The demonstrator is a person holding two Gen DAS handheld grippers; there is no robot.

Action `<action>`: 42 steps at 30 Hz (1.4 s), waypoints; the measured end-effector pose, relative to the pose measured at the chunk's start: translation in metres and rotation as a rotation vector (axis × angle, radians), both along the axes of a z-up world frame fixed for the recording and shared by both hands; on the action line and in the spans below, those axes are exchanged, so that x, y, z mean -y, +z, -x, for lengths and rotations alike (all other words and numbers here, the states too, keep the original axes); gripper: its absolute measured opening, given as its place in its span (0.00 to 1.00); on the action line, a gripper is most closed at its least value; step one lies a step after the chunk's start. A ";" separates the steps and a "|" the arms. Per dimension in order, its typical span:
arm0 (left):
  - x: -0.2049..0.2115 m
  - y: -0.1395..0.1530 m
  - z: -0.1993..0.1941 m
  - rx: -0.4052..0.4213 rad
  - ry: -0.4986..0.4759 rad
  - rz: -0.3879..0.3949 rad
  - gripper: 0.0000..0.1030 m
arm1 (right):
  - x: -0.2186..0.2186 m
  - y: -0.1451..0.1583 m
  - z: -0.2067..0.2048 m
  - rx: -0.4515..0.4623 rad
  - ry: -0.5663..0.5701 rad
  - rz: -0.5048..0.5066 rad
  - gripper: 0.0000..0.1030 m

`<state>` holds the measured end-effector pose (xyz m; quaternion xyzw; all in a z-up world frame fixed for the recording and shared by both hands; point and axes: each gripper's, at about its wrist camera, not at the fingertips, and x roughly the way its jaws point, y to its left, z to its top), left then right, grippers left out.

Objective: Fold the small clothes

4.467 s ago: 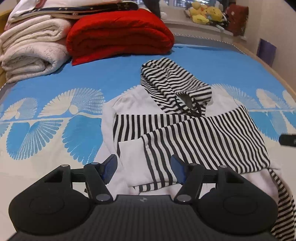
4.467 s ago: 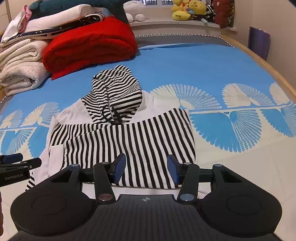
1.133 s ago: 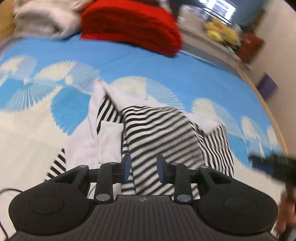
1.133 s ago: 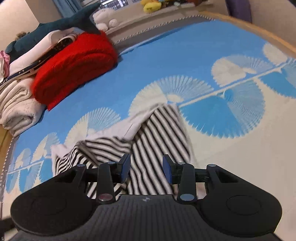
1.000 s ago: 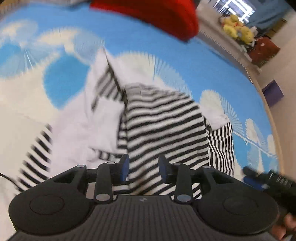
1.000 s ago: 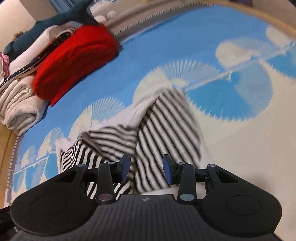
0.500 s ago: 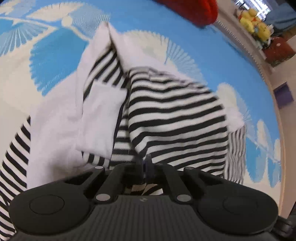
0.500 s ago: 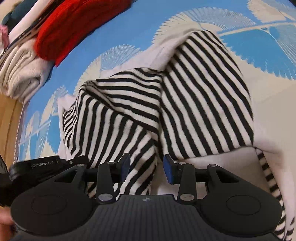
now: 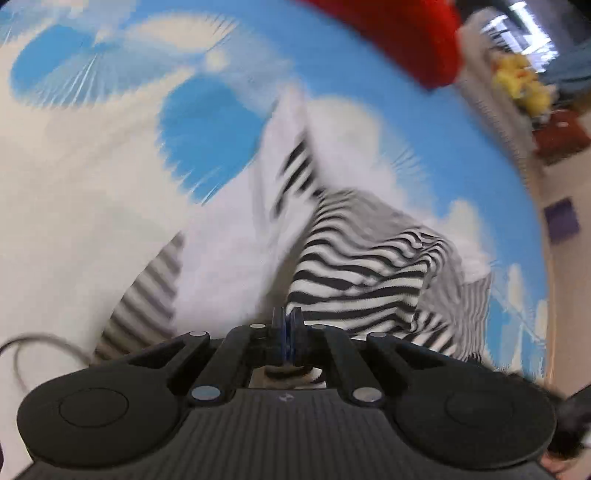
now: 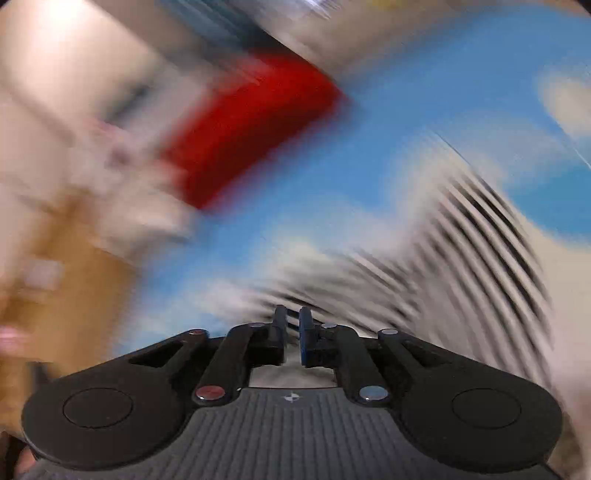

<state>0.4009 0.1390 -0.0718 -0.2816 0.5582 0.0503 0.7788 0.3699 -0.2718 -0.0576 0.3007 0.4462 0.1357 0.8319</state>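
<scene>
Presently, risk: the right gripper [image 10: 291,325] may lift only a thin pinch of the hoodie [image 9: 362,280], so that side could slip out and the fold go crooked.
Cause: soft, bunched, layered fabric.
Left gripper [image 9: 287,326]: jaws fully together, striped fabric pinched at the tips.
Right gripper: jaws have just been closing, a narrow gap left, striped fabric between them; whether they press it, cannot tell.
Hoodie: rumpled on the bed [image 9: 207,110], part-folded, stripes uppermost.

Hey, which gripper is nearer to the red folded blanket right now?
Cannot tell. The left gripper and right gripper both sit at the striped hoodie, the red blanket lying far beyond each.
</scene>
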 end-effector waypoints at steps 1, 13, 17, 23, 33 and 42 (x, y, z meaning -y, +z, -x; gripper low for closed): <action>-0.003 -0.006 -0.001 -0.025 0.008 0.034 0.04 | -0.003 -0.021 -0.003 -0.139 -0.016 0.083 0.18; 0.003 -0.023 -0.020 0.028 0.016 0.051 0.03 | -0.045 -0.053 -0.005 -0.208 0.033 0.141 0.01; 0.012 0.004 -0.022 0.217 -0.045 -0.050 0.03 | -0.012 0.008 -0.007 0.089 -0.085 0.221 0.00; 0.011 -0.038 -0.026 -0.025 -0.051 -0.081 0.21 | 0.025 -0.058 -0.021 -0.284 -0.123 0.203 0.03; 0.045 -0.054 -0.032 -0.034 -0.237 -0.222 0.22 | 0.011 -0.032 -0.019 -0.105 -0.068 0.124 0.36; 0.022 0.076 0.033 0.361 -0.139 -0.260 0.24 | 0.050 0.055 0.024 0.023 -0.195 0.240 0.49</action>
